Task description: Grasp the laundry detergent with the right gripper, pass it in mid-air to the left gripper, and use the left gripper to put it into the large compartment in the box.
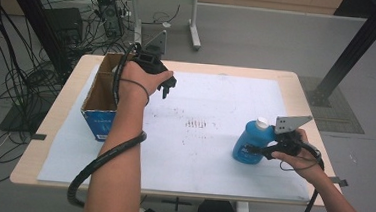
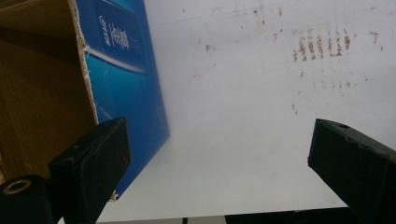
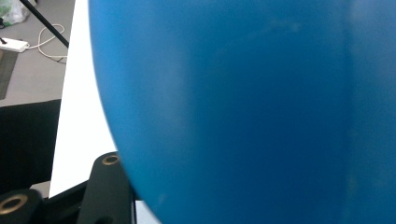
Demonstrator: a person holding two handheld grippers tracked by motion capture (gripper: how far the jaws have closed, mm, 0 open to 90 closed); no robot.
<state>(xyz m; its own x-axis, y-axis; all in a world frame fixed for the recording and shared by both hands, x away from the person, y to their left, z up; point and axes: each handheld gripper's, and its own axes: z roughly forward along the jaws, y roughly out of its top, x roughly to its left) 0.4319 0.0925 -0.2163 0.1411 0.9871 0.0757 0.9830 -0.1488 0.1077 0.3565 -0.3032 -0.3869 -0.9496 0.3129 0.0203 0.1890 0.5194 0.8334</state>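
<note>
Right tongs point(image 1: 257, 150) clamped on blue bottle point(image 1: 247, 143), upright on white surface point(image 1: 212, 158). Left tongs point(image 1: 166, 88) wide apart, holding nothing, beside open box point(image 1: 100, 97).

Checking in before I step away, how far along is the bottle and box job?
Grasp done: the right gripper is shut on the blue bottle, which seems to rest on the white mat. The left gripper hovers open beside the cardboard box. Left, probably: carrying the bottle into the box.
</note>
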